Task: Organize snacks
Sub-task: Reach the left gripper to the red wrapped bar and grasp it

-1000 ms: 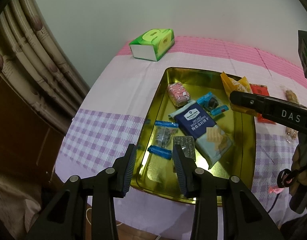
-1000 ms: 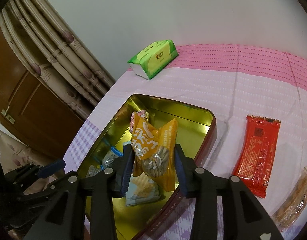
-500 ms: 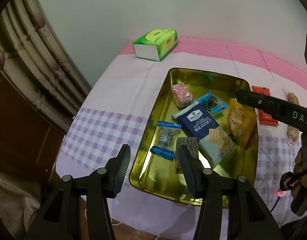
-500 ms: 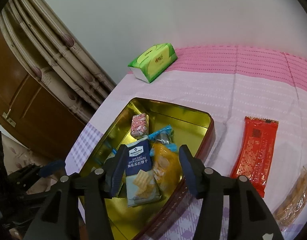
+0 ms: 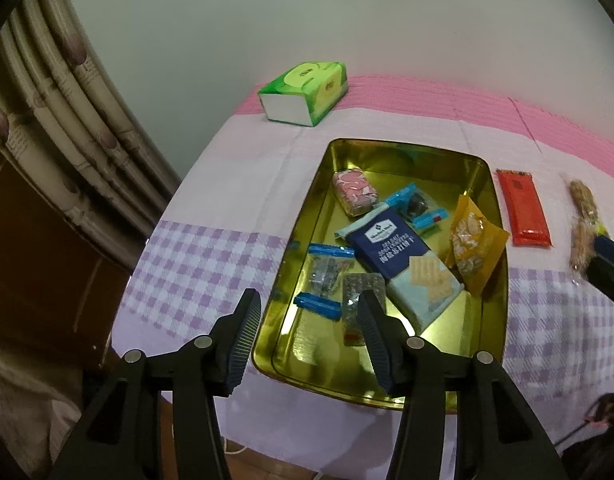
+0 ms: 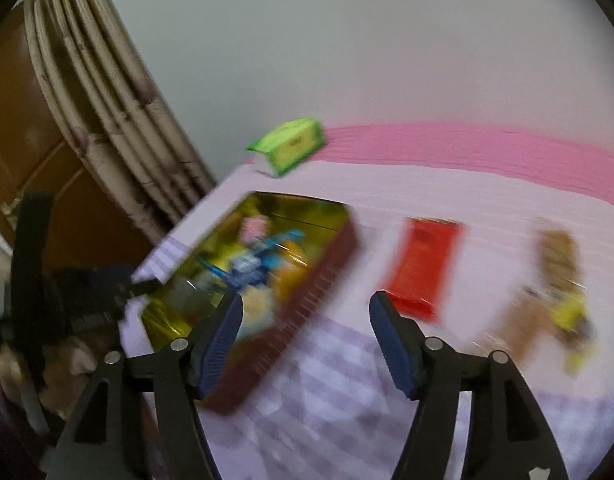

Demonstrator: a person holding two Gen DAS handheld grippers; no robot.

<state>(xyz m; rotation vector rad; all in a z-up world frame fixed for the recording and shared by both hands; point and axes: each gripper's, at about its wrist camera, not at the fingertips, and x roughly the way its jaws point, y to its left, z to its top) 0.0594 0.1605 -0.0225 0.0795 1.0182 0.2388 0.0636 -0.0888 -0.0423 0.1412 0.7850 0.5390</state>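
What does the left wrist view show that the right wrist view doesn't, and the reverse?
Left wrist only: sharp detail in the gold tray: navy cracker pack, orange packet, pink candy.
Right wrist only: the tray's dark red outer wall, and the empty right gripper, jaws opening.
Both: green tissue box, red snack bar, checked tablecloth.

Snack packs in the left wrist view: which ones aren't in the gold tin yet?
Two: the red bar pack beside the gold tin, and the clear-wrapped brown snack stick farther right. All other snacks lie inside.
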